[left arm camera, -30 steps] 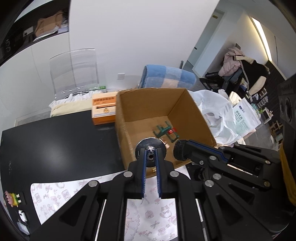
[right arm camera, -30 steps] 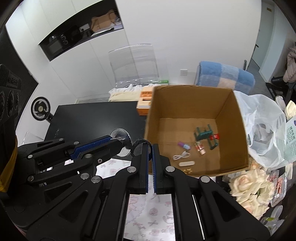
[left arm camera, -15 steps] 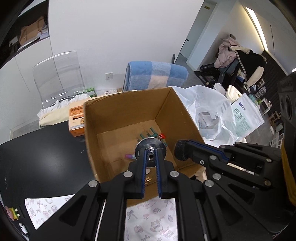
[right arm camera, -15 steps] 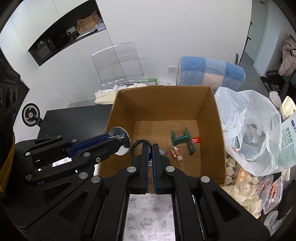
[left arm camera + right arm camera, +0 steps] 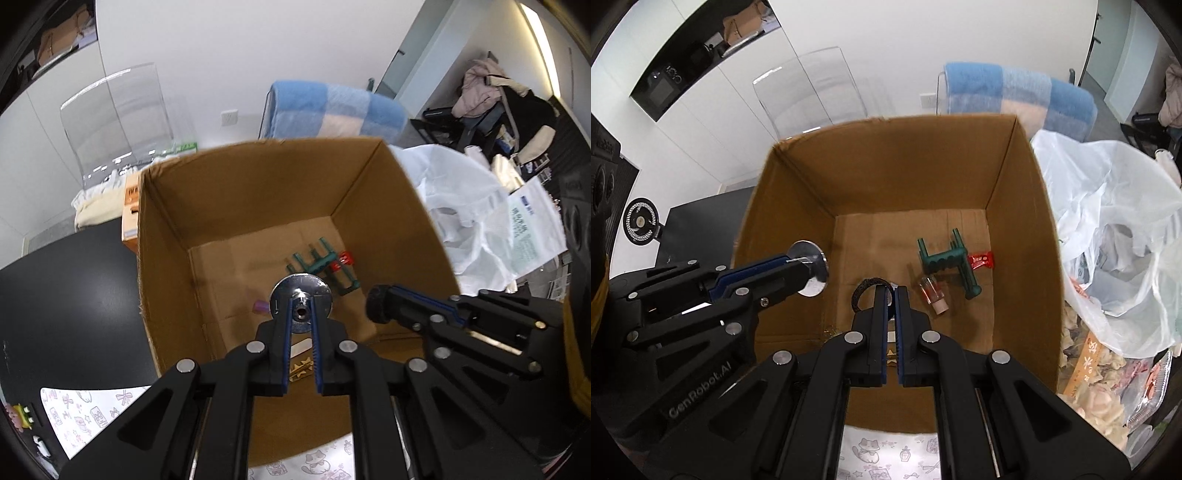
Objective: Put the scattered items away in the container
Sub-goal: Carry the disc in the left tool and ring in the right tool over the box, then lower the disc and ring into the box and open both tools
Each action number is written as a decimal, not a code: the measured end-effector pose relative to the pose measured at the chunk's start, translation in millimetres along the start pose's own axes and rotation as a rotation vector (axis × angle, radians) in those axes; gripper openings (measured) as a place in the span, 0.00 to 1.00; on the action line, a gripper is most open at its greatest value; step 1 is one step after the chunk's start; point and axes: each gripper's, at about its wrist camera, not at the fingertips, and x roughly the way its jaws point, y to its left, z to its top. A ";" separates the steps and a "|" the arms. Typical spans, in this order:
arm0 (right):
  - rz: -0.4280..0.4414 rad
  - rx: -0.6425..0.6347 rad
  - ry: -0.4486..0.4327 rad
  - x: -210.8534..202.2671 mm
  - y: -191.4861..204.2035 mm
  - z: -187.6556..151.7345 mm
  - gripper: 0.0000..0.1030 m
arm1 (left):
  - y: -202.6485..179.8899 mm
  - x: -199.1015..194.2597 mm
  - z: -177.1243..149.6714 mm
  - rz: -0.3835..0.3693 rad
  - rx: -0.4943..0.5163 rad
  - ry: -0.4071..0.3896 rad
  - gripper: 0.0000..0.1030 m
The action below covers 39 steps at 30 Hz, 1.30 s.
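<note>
Left hand-held gripper (image 5: pixel 301 308): clenched on metal disc (image 5: pixel 300 291), over box interior.
Right hand-held gripper (image 5: pixel 891 295): clenched on black hair tie (image 5: pixel 866 290), loop sticks out at 10 o'clock of tips, above box floor.
Box (image 5: pixel 897 177): cardboard, open top, on black table (image 5: pixel 66 291).
In box: green rack (image 5: pixel 947 260), red wrapper (image 5: pixel 981 260) touching it at 3 o'clock, small bottle (image 5: pixel 932 291) just beside at 7 o'clock.
Outside: plastic bag (image 5: pixel 1108 229) at 3 o'clock of box; patterned paper (image 5: pixel 85 413) near edge.
</note>
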 end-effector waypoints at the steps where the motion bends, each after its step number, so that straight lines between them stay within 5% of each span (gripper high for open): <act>1: -0.002 0.000 -0.002 4.3 -2.5 0.4 0.03 | 2.2 4.5 0.4 0.003 -0.003 0.007 0.09; 14: -0.036 0.005 0.048 43.7 -19.1 2.2 0.03 | 16.5 48.1 -8.0 -0.002 -0.030 0.105 0.09; 18: -0.054 -0.036 -0.050 47.0 -20.6 0.3 0.03 | 18.8 54.5 -13.1 -0.008 -0.040 0.127 0.09; 32: -0.069 -0.019 -0.062 54.4 -26.3 -10.4 0.07 | 23.2 57.8 -19.9 0.002 -0.069 0.157 0.10; 33: -0.074 -0.011 -0.063 54.5 -27.8 -11.4 0.11 | 23.7 59.1 -19.9 0.003 -0.074 0.163 0.10; 35: -0.089 0.013 -0.078 52.6 -32.3 -13.8 0.54 | 24.6 62.6 -20.3 0.011 -0.073 0.172 0.19; 36: -0.094 0.025 -0.081 52.1 -35.3 -14.5 0.65 | 24.3 63.4 -20.4 0.021 -0.068 0.173 0.38; 37: -0.099 0.037 -0.084 51.6 -38.3 -15.2 0.69 | 24.4 63.5 -19.9 0.029 -0.065 0.169 0.51; 39: -0.117 0.058 -0.085 51.0 -45.7 -16.3 0.81 | 25.7 61.4 -21.3 0.039 -0.063 0.156 0.54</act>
